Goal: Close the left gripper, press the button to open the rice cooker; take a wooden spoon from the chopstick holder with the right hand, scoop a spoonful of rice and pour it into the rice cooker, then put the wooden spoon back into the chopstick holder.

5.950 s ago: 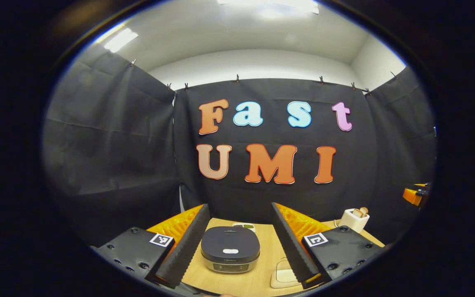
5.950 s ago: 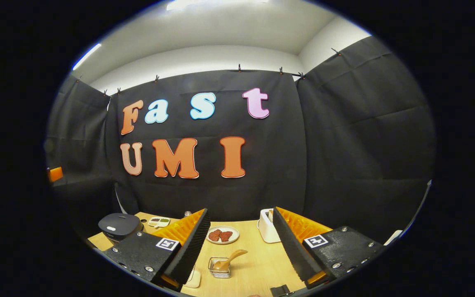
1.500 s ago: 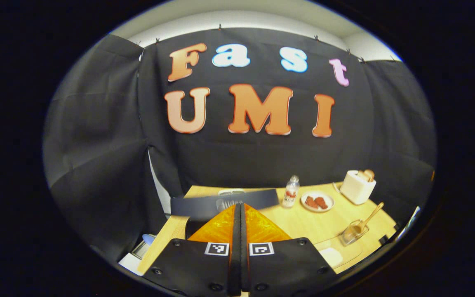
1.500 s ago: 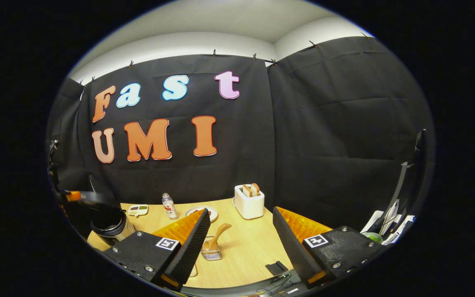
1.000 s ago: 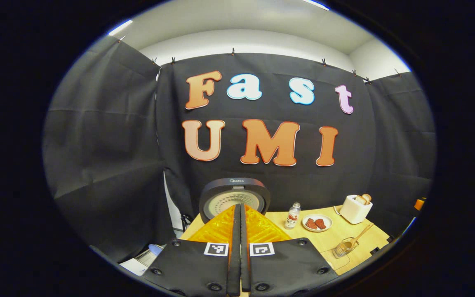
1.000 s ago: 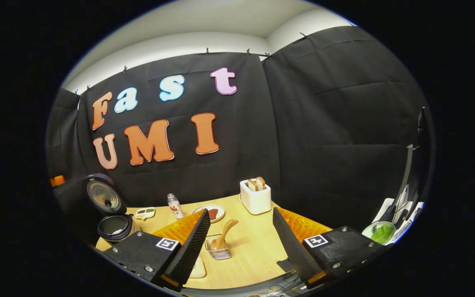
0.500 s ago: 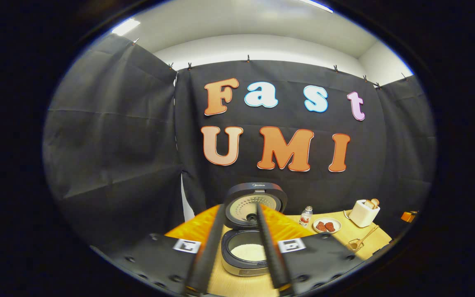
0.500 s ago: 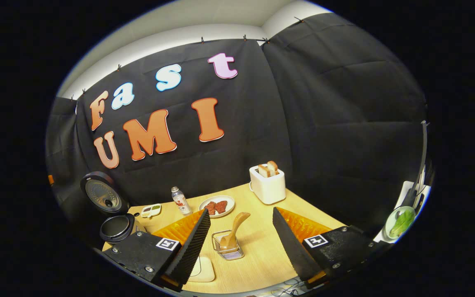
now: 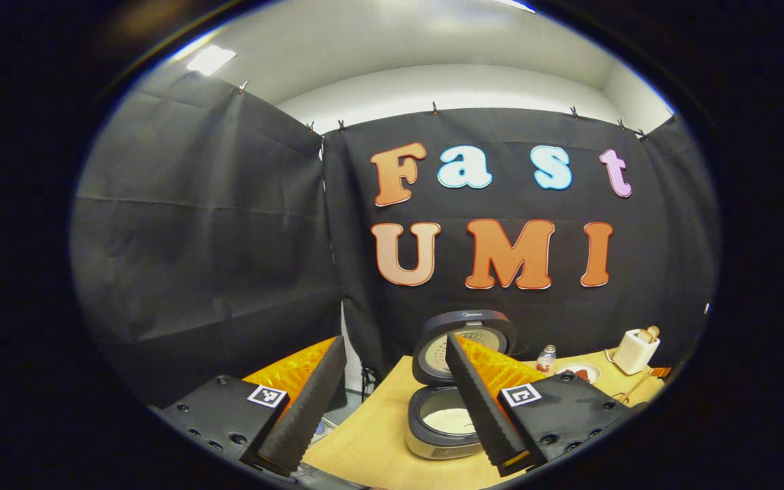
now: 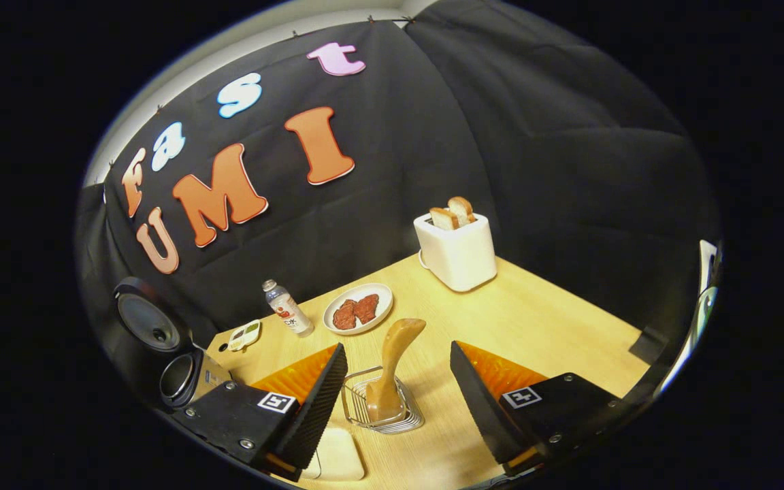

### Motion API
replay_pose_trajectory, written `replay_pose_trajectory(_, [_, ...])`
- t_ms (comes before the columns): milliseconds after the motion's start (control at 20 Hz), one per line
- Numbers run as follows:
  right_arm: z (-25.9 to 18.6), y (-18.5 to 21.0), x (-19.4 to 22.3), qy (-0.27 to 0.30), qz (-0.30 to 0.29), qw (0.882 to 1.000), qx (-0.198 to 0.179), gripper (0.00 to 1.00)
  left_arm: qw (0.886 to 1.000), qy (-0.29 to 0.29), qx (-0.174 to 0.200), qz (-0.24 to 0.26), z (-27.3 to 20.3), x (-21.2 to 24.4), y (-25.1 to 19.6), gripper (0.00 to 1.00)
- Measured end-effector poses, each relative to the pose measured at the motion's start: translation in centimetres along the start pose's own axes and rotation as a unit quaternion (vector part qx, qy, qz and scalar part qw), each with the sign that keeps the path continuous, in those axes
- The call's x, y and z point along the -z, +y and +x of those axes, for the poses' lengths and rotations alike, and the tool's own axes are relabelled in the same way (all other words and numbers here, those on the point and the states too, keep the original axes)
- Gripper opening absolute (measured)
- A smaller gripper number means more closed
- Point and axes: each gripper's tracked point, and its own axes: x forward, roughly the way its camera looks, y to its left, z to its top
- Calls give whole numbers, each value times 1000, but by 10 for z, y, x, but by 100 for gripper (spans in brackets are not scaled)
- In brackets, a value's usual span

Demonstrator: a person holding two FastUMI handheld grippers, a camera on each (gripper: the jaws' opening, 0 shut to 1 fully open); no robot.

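The round black rice cooker (image 9: 450, 408) is partly hidden behind the wide-open left gripper (image 9: 392, 401). The light wooden spoon (image 10: 395, 367) stands between the wide-open right gripper (image 10: 399, 401) jaws.

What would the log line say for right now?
rice cooker: lid up | left gripper: open, empty | right gripper: open, around wooden spoon in chopstick holder, not touching
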Motion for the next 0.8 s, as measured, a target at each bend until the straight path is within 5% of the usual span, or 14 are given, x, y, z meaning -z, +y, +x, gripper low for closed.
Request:
replay_pose_trajectory(300, [43,2,5,19,65,998,1,86,999,6,-35,3,0,5,19,100])
replay_pose_trajectory(500, [50,14,14,41,77,996,-17,66,999,22,-42,9,-1,14,21,100])
replay_pose_trajectory(700, [51,15,11,39,119,992,-29,32,999,29,-34,14,0,19,15,100])
replay_pose_trajectory(800, [46,19,11,34,128,990,-39,27,999,26,-33,22,1,16,15,100])
